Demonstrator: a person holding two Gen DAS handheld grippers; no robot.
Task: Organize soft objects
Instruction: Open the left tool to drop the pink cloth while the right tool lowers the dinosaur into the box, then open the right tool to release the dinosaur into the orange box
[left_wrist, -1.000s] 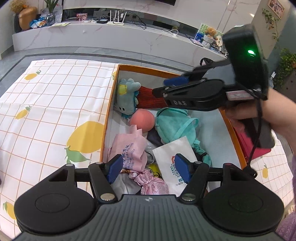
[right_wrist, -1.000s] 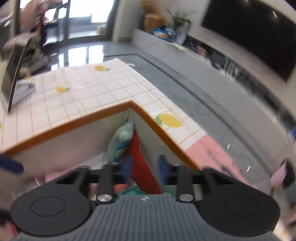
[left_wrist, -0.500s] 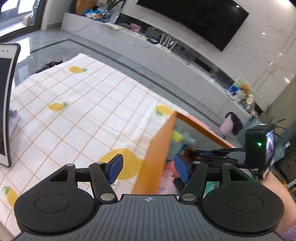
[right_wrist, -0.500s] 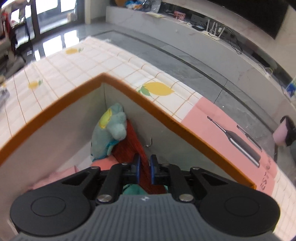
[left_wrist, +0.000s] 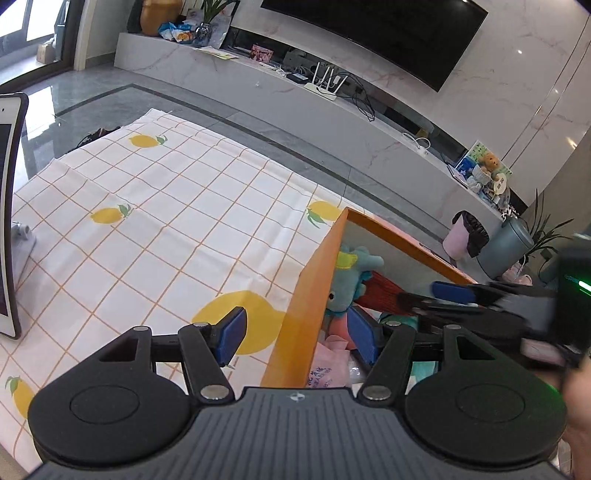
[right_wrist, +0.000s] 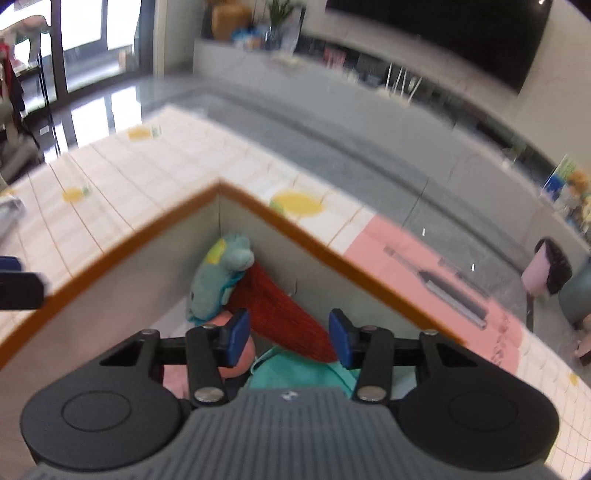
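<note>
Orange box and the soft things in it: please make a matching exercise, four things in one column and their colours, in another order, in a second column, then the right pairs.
Things:
1. plush toy in the box corner
2. knitted cloth leaning on the box wall
3. round ball beside the plush toy
4. box rim

Colours:
A. orange
B. peach pink
C. teal with a yellow patch
D. red

Pairs: 1-C, 2-D, 3-B, 4-A
</note>
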